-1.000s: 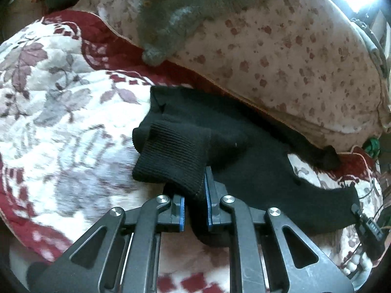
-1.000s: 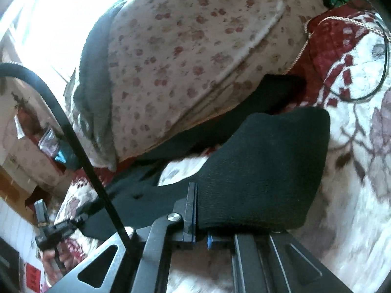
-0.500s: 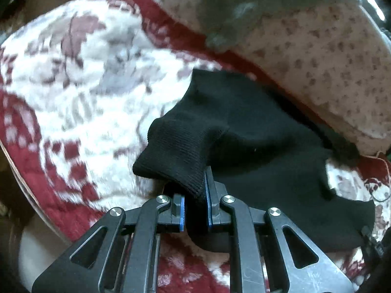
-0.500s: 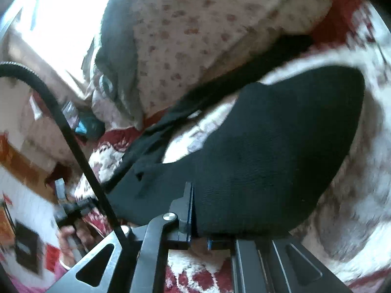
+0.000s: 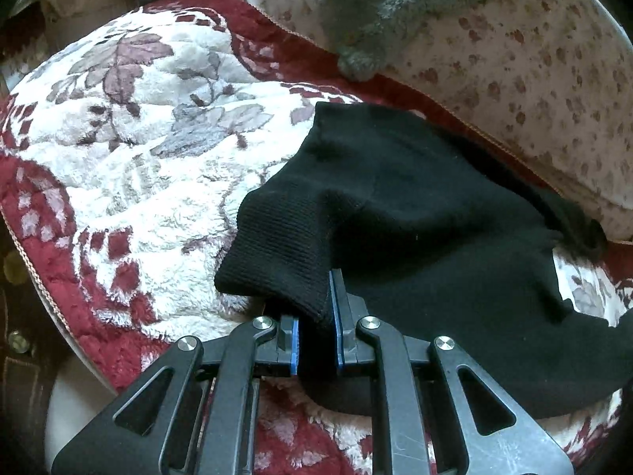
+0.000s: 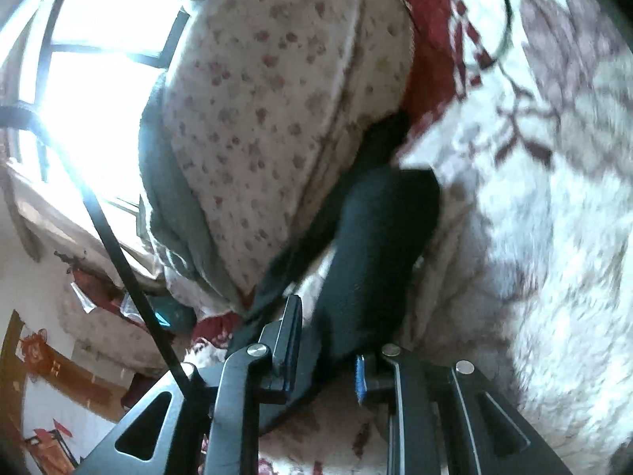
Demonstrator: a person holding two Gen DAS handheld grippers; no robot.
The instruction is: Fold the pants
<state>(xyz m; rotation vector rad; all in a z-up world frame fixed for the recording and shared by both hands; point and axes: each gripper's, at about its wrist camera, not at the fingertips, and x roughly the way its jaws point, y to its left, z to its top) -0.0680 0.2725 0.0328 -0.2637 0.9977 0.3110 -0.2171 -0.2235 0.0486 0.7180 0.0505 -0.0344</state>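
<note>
Floral blanket [image 5: 150,182] beneath gripper-pinched, half-hidden pants [image 5: 415,213].

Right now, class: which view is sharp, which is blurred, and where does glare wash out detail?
Left wrist view: sharp, the knit of the black pants shows clearly. Right wrist view: motion-blurred across the floral blanket, and the window is blown out white.
</note>
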